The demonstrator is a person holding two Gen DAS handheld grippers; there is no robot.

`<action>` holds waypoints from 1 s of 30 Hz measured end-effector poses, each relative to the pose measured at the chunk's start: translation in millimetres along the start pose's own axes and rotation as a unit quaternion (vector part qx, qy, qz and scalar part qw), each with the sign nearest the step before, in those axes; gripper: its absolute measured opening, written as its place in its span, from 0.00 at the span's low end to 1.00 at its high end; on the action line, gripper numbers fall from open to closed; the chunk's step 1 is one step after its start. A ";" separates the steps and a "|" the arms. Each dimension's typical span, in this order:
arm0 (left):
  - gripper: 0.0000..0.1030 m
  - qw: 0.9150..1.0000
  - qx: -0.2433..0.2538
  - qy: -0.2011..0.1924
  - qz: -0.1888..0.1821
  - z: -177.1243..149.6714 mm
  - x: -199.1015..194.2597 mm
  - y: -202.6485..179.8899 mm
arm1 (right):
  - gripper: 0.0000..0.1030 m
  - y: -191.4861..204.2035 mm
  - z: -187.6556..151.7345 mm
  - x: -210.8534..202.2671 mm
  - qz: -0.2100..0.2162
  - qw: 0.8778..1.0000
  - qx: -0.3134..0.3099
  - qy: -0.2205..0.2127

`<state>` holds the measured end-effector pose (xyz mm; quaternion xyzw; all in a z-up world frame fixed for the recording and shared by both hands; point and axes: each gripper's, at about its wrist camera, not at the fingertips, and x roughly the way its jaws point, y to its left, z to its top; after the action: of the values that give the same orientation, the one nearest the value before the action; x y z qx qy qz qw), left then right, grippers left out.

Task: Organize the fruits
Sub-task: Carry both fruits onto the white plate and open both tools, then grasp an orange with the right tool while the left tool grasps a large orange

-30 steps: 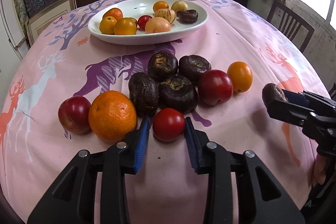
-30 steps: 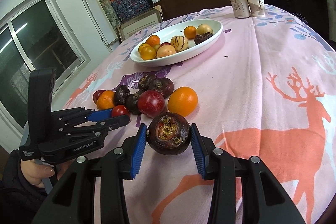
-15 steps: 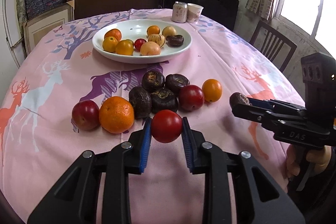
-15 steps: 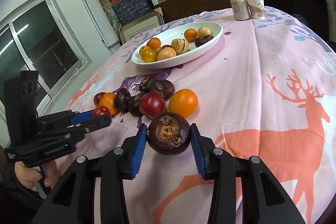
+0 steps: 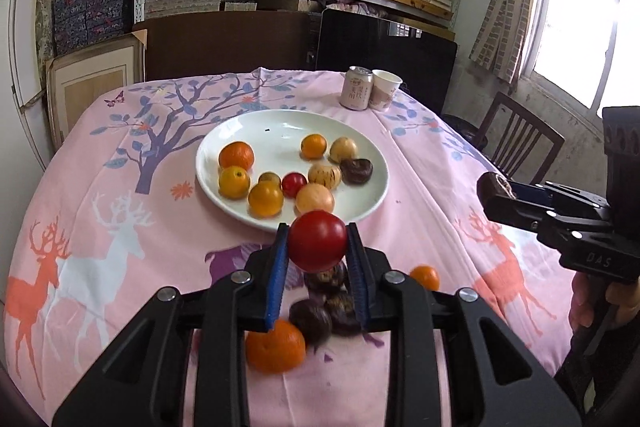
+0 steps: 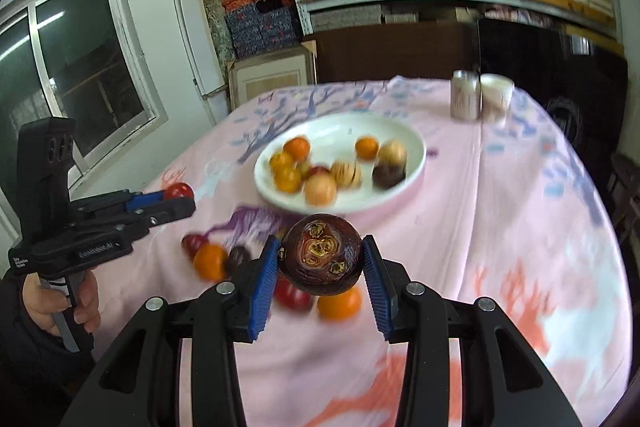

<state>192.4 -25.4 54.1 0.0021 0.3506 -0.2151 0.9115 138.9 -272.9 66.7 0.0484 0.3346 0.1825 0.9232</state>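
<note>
Lifting both fruits off the tablecloth (image 5: 120, 211), I now carry the red tomato (image 5: 317, 241) clamped in my left gripper (image 5: 318, 247) and the dark water chestnut (image 6: 321, 259) pinched in my right gripper (image 6: 322, 263), both hanging short of the white plate (image 5: 360, 147), ready for delivery.

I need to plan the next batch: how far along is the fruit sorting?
Roughly halfway. Done: about ten fruits lie on the white plate. In hand: the left gripper grips a red tomato, the right gripper a dark brown fruit. Left: oranges, dark fruits and red ones on the tablecloth.
</note>
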 end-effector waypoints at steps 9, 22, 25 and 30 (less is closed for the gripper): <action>0.27 0.997 -0.063 0.052 0.002 60.8 116.8 42.3 | 0.41 -31.1 72.6 110.0 -0.021 1.000 0.010 0.017; 0.68 0.996 -0.090 0.011 0.012 47.1 73.3 54.0 | 0.58 -30.0 61.7 103.1 -0.038 0.999 0.018 0.011; 0.75 0.998 -0.068 0.010 0.004 18.9 43.0 42.6 | 0.62 -23.4 34.0 82.4 -0.039 0.999 0.011 0.029; 0.80 0.999 -0.048 0.013 -0.004 -43.3 5.1 27.6 | 0.62 -12.1 -25.8 53.7 -0.034 0.998 0.009 0.055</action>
<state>179.0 4.4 14.2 -0.0404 0.3720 -0.2018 0.9051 164.3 -265.2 12.0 0.0348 0.3881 0.1506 0.9086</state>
